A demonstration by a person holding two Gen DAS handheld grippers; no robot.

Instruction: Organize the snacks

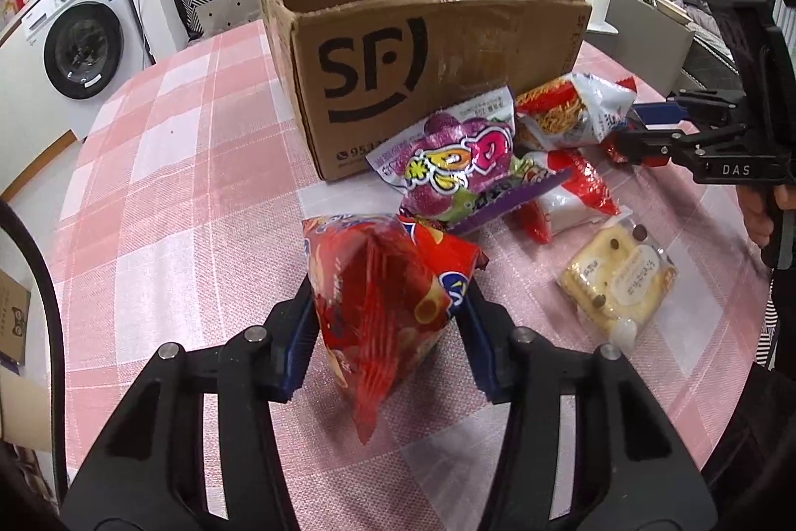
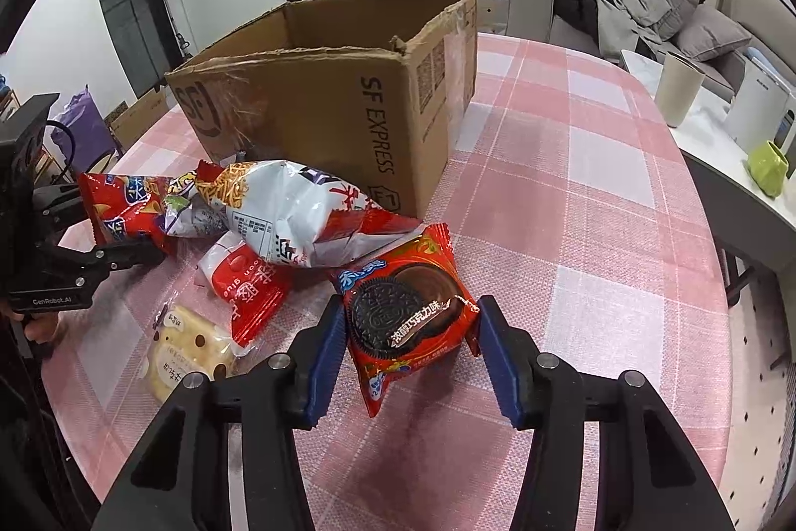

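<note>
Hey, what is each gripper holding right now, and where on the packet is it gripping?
The left gripper pinches the red snack bag across its middle. The right gripper clamps the chocolate cookie packet by its side edges.

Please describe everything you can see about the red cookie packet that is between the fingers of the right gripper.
The red cookie packet is a glossy plastic pouch with crimped ends, printed with a dark sandwich cookie, a brown ring and white Chinese characters. It stands tilted between the blue pads of the right gripper, which press its two sides, so it looks gripped. Its lower corner points down at the pink checked tablecloth; whether it touches the cloth I cannot tell. It sits in front of the cardboard box, beside the white noodle-snack bag.
</note>
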